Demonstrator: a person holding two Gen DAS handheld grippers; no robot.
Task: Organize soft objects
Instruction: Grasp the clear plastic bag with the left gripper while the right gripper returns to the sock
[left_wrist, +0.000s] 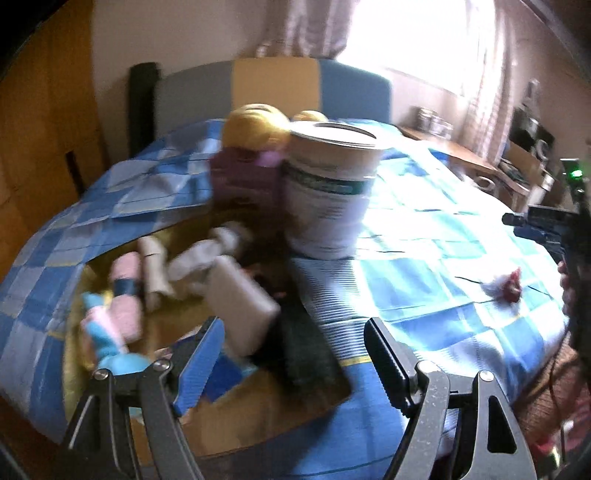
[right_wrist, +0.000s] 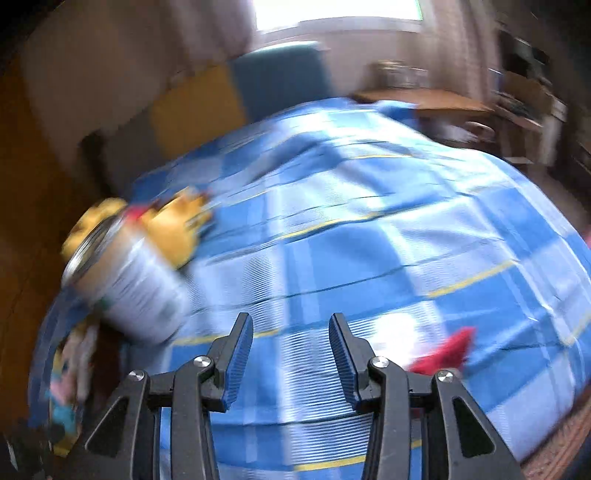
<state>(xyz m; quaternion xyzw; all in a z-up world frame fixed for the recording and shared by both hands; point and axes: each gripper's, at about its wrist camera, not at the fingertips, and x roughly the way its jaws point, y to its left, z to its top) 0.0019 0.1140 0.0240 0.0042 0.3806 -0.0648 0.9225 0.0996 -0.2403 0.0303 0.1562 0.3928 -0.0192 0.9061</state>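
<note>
Soft toys (left_wrist: 122, 295) heaped by cylindrical tin (left_wrist: 328, 192), checked quilt (left_wrist: 424, 258), both grippers' ribbed fingers (left_wrist: 199, 365) spread, empty

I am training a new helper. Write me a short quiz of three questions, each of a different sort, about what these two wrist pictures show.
1. True or false: the left tongs hold a sock.
2. Multiple choice: the big can stands A) upright on the bedspread, B) on the floor, C) inside the box.
3. Fill in: the small soft thing near the right tongs is white and ____.

Key: 1 false, both tongs are open and hold nothing. 2 A, next to the open cardboard box with the rolled soft things. 3 red.
</note>
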